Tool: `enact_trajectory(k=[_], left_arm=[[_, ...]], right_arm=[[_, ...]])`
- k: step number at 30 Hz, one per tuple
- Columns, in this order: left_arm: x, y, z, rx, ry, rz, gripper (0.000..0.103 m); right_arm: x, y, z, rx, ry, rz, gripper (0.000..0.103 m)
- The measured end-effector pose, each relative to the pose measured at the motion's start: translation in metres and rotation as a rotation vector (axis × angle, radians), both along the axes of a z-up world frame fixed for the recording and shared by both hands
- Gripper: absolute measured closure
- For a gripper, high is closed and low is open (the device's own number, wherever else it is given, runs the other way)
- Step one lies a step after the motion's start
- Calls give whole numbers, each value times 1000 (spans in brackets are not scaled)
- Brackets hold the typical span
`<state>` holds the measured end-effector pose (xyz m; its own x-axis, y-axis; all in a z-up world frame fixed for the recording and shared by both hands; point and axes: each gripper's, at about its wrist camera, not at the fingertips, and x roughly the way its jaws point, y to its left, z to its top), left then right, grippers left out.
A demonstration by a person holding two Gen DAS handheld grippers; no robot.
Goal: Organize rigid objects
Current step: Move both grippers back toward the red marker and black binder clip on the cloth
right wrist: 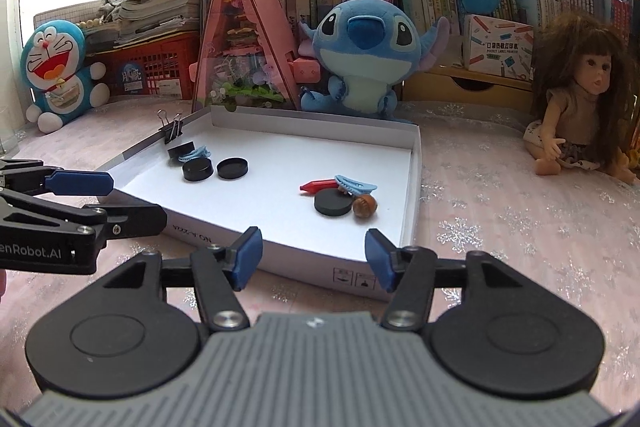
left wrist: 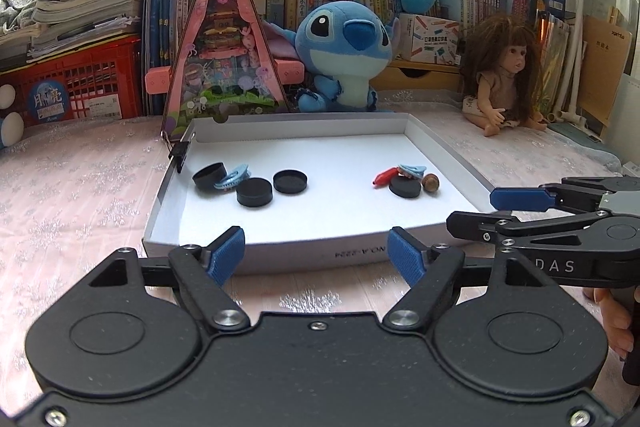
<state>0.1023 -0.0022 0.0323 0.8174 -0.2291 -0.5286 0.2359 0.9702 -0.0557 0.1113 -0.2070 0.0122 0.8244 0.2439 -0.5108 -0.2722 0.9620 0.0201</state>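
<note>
Scattered in a shallow white tray (left wrist: 436, 143) on the pink cloth, in two clusters. Left cluster: three black discs (left wrist: 254, 192) and a blue hair clip (left wrist: 232, 178), close under a binder clip (left wrist: 181, 152) clamped on the tray's left wall. Right cluster: one black disc (right wrist: 333, 203), a red clip (right wrist: 318, 184), a second blue clip (right wrist: 355, 185) and a brown acorn-like piece (right wrist: 365, 206), all touching or nearly so. Both clusters beyond the near wall, ahead of and slightly below both tools. Left gripper (left wrist: 316, 253) open wide, nothing between the pads, nearer the left cluster. Right gripper (right wrist: 312, 257) likewise open and empty, lined up almost straight at the right cluster. Red clip's long axis roughly crosswise to the right gripper's approach, probably awkward without a wrist turn. Discs flat, low, matte; likely easiest pinched across the rim.
</note>
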Motion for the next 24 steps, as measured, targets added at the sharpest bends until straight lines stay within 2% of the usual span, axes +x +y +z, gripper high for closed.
enact_trajectory(k=[12,24], left_arm=[[-26,1,-4,-15,13,-20,26],[-44,5,-13,-25,43,-28,26]], right_arm=[[-21,0,8,14,-33,30,27],[-38,-3,2,22,-17,40,26]])
